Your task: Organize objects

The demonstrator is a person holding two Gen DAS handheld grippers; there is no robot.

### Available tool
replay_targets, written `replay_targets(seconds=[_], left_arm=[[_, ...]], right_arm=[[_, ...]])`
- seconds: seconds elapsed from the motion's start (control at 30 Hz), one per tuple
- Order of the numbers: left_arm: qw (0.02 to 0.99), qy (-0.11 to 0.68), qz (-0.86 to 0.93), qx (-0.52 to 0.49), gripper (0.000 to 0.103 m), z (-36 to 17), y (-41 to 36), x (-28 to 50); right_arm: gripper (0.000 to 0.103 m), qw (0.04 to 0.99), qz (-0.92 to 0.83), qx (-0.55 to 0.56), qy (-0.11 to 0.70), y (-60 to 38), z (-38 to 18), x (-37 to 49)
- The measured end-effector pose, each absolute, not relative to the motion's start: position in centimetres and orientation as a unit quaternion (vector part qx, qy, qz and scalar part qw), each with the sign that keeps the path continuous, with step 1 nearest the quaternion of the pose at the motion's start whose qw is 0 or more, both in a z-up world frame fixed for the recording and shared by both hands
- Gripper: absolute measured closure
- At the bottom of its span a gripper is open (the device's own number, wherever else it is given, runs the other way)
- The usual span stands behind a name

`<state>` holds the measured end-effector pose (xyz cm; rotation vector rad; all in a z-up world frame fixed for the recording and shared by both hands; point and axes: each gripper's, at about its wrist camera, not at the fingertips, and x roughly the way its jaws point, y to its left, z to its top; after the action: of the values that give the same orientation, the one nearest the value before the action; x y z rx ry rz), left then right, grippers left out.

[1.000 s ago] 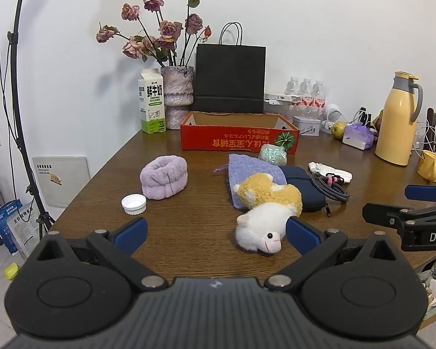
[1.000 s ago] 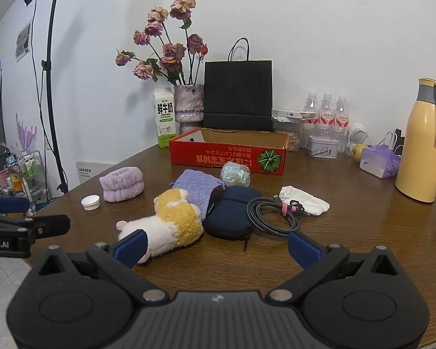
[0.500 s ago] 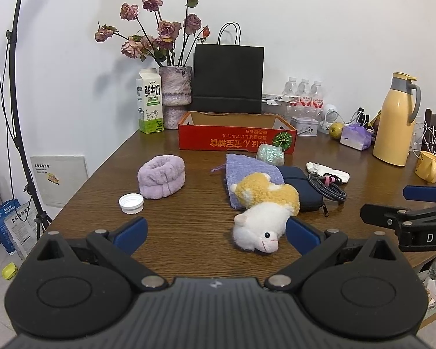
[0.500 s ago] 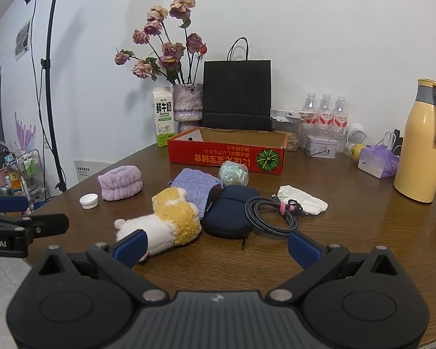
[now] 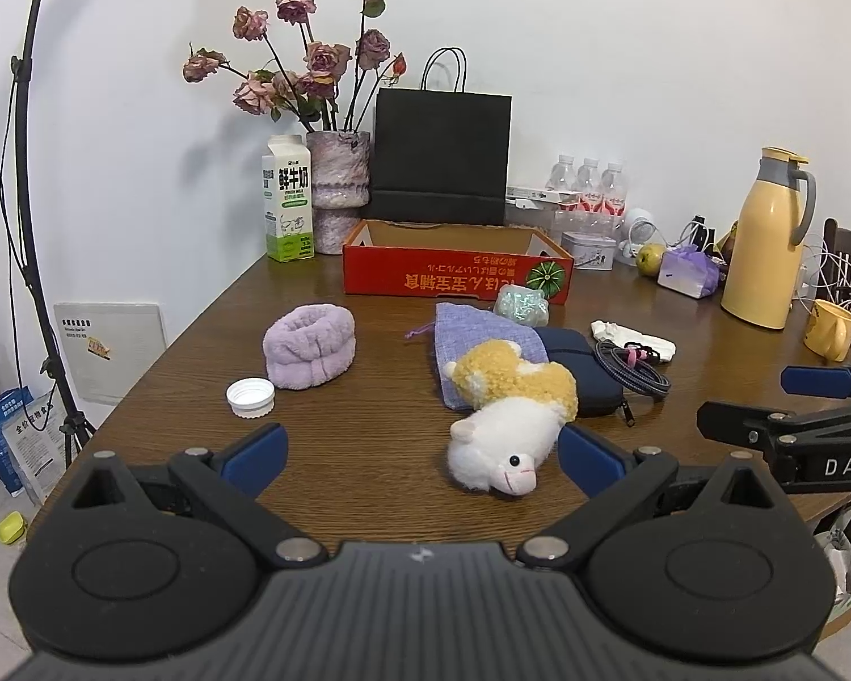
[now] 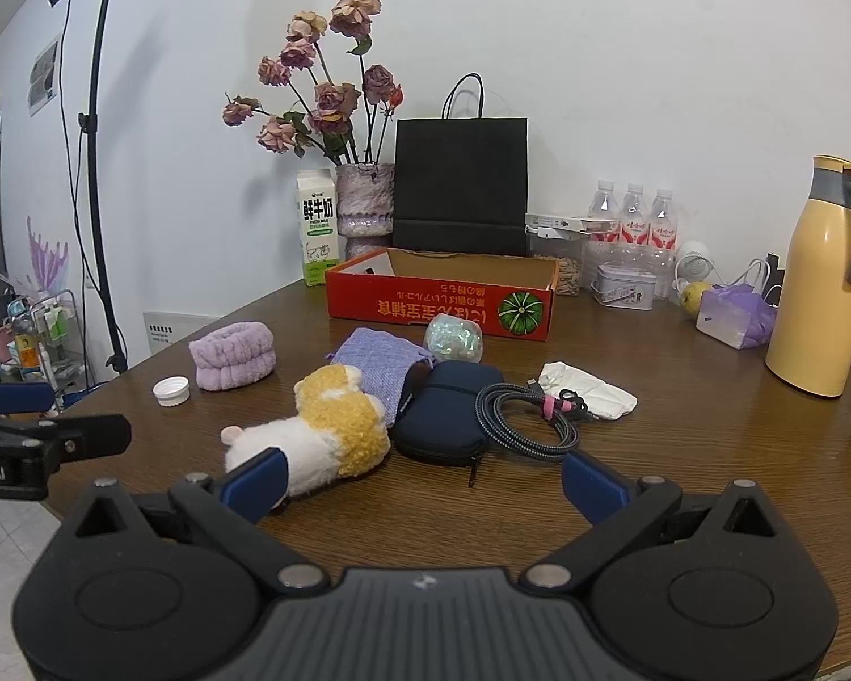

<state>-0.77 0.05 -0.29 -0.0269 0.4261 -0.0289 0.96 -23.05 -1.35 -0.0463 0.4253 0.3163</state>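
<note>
- Clutter lies ahead of both my grippers on the table (image 5: pixel 335 488); nothing is sorted yet, and the red box (image 5: pixel 456 278) sits open at the far end, likely the place for it all.
- My left gripper (image 5: pixel 420 457) is spread wide and holds nothing, with the plush toy (image 5: pixel 510 408) just ahead, near its right finger.
- My right gripper (image 6: pixel 422 479) is also wide and empty, with the navy pouch (image 6: pixel 445 420) and coiled cable (image 6: pixel 530 414) straight ahead.
- The purple headband (image 5: pixel 310 345) and white cap (image 5: pixel 249 397) lie ahead-left of my left gripper, apart from the pile.
</note>
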Motion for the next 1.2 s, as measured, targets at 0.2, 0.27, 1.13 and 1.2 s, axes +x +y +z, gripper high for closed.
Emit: replay_targets(seconds=[0.2, 0.27, 1.13, 1.2], left_arm=[[0.977, 0.212, -0.014, -0.013, 0.000, -0.30, 0.01, -0.76], [0.977, 0.212, -0.014, -0.013, 0.000, -0.32, 0.01, -0.77], [0.976, 0.219, -0.015, -0.016, 0.000, -0.92, 0.15, -0.84], [0.975, 0.219, -0.016, -0.016, 0.000, -0.97, 0.17, -0.84]], right_arm=[[0.000, 0.965, 0.156, -0.023, 0.210, -23.03, -1.36, 0.94], [0.000, 0.965, 0.156, -0.023, 0.210, -23.03, -1.37, 0.93], [0.000, 0.965, 0.156, -0.024, 0.210, -22.92, -1.44, 0.86], [0.000, 0.965, 0.156, -0.024, 0.210, -22.90, -1.44, 0.88]])
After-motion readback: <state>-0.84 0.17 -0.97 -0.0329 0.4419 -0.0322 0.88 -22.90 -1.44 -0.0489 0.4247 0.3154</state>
